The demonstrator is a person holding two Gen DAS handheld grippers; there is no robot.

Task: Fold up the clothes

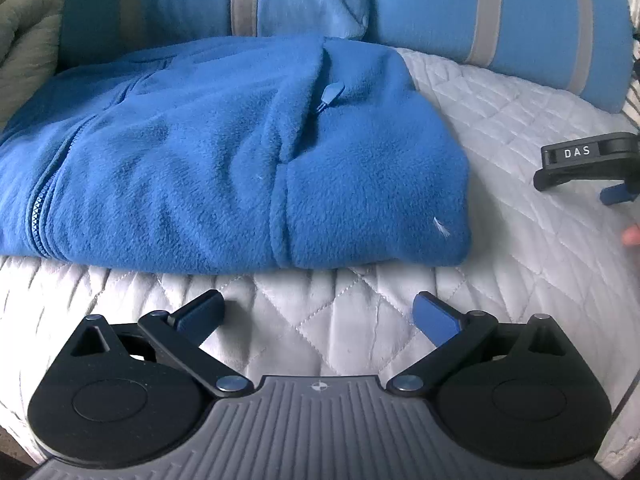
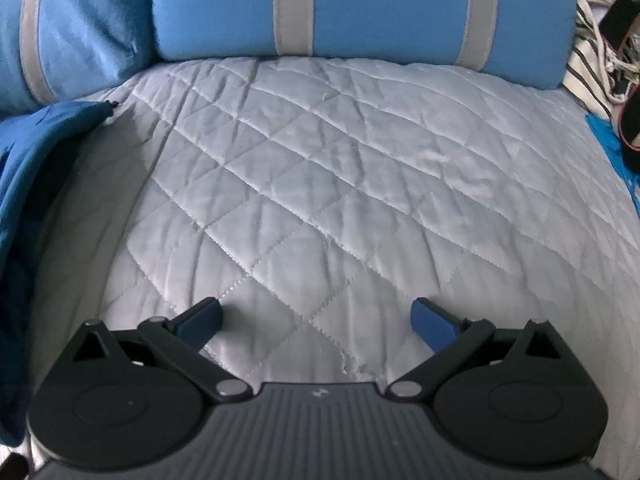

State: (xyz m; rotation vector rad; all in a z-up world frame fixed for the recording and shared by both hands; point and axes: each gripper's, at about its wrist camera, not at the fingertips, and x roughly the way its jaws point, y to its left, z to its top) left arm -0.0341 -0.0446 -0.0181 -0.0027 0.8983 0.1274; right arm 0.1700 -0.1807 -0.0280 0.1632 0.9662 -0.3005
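A blue fleece jacket (image 1: 224, 152) lies folded on the white quilted bedcover (image 1: 520, 128), its zipper running down the left part. My left gripper (image 1: 320, 312) hovers open just in front of the jacket's near edge, with nothing between its fingers. In the right wrist view my right gripper (image 2: 318, 316) stands open over bare quilt (image 2: 340, 168), and only the jacket's edge (image 2: 36, 168) shows at the far left. Part of the right gripper (image 1: 588, 168) appears at the right edge of the left wrist view, beside a fingertip of the person's hand (image 1: 632, 236).
Two light blue pillows with grey stripes (image 2: 360, 12) (image 1: 500, 12) line the far side of the bed. A greenish blanket (image 1: 24, 40) bunches at the far left. Striped fabric and dark items (image 2: 600, 64) lie off the bed's right side.
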